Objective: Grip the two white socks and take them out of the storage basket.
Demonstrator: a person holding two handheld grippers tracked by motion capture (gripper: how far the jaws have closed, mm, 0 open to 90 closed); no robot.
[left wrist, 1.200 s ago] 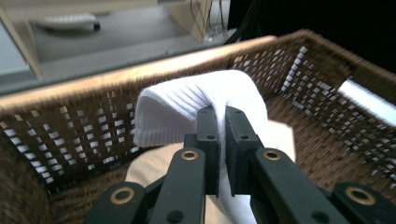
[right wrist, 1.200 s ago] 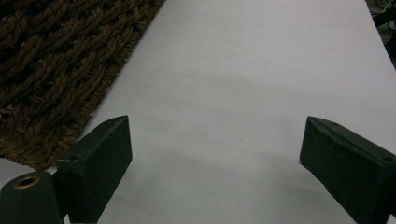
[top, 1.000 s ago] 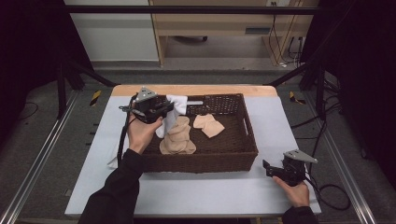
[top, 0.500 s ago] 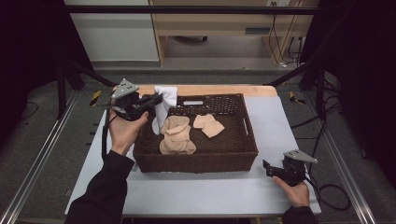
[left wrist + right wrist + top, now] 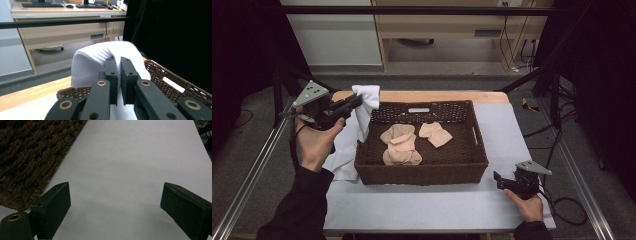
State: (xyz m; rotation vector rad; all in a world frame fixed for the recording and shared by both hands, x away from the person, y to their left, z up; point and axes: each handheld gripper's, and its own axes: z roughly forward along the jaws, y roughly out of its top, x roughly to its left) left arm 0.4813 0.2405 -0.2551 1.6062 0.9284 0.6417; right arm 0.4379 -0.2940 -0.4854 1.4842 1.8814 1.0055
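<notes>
My left gripper (image 5: 354, 103) is shut on a white sock (image 5: 366, 97), held in the air just outside the far left corner of the brown wicker basket (image 5: 422, 175). The sock drapes over the jaws and hangs down along the basket's left wall. In the left gripper view the white sock (image 5: 100, 62) folds over my left gripper (image 5: 118, 68), with the basket rim (image 5: 175, 85) behind it. Two beige socks (image 5: 401, 145) (image 5: 435, 134) lie inside the basket. My right gripper (image 5: 498, 178) rests open on the table near the basket's front right corner, nothing between its jaws (image 5: 115, 202).
More white cloth (image 5: 343, 161) lies on the table left of the basket; I cannot tell whether it is part of the held sock. Bare grey tabletop (image 5: 125, 157) lies ahead of the right gripper, with the basket wall (image 5: 30, 157) to its left. Metal frame rails run along both table sides.
My left gripper has carried the white sock from over the basket leftward, past its left rim. The right gripper has stayed in place.
</notes>
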